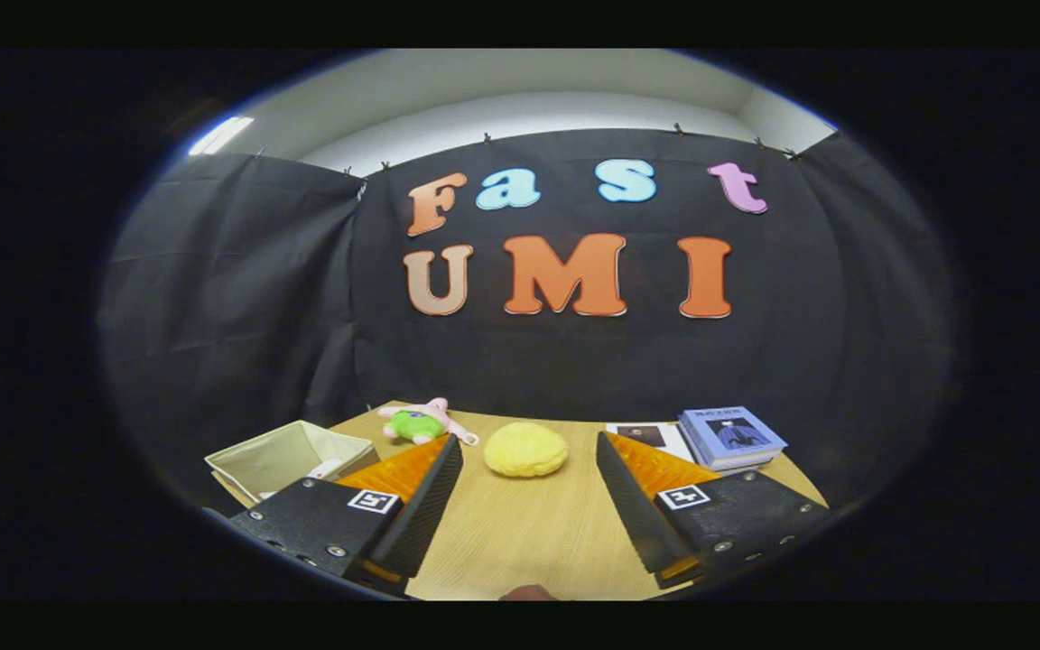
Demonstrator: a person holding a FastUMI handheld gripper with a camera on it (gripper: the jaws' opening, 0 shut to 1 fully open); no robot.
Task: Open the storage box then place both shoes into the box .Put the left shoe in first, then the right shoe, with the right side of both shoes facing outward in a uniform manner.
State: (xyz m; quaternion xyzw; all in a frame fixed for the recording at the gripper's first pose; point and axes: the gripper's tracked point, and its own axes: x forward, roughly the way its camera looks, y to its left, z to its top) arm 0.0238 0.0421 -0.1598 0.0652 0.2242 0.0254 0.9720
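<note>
Rides the tongs (529, 492) — facing forward, low over table (520, 551).

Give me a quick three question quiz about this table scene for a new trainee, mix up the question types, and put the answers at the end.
1. True or false: the gripper is shut on the yellow sponge.
2. Which item lies beyond the gripper's left finger? A) the stack of books B) the fabric bin C) a mug
3. Fill in: the pink and green plush toy lies on the wooden table between the fabric bin and the ______.

Key: 1. False, the gripper is open and the yellow sponge lies beyond its fingers. 2. B. 3. Yellow sponge.
</note>
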